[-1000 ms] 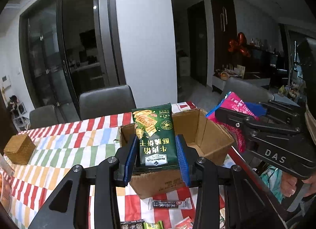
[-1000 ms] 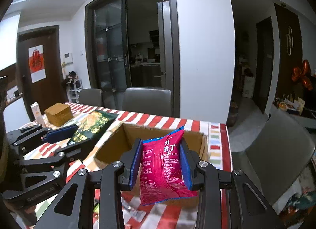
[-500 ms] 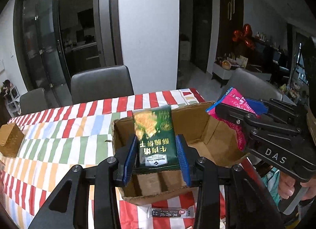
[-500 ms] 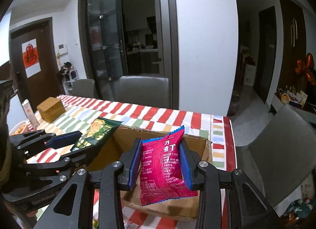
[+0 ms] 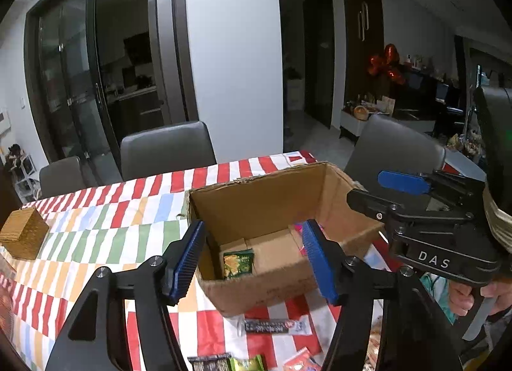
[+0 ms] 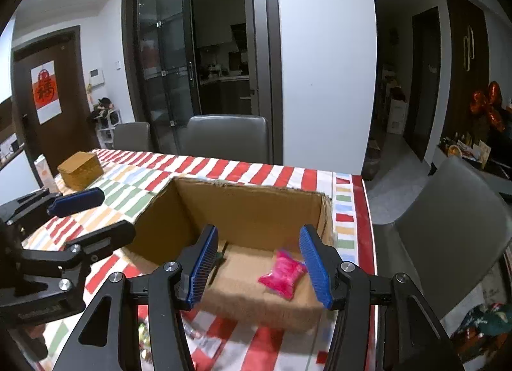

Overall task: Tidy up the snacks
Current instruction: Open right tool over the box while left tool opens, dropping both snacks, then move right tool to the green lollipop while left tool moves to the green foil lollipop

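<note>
A cardboard box (image 5: 278, 208) stands on the table (image 5: 105, 227). Inside it, one snack packet (image 5: 238, 260) lies at the left and another packet (image 6: 282, 275) at the right. A woven box (image 5: 22, 236) sits far left; two chairs (image 5: 166, 153) stand behind the table.

The green packet (image 5: 238, 260) in the box (image 5: 256, 201) showed only its upper part; the near wall hid the rest. In the right wrist view it was a dark sliver behind a blue finger (image 6: 201, 267). The pink packet (image 6: 282, 274) was blurred, its print unreadable. Snacks (image 5: 246, 363) were cut off by the bottom edge. The bar (image 5: 275, 327) had lettering too small to read.
</note>
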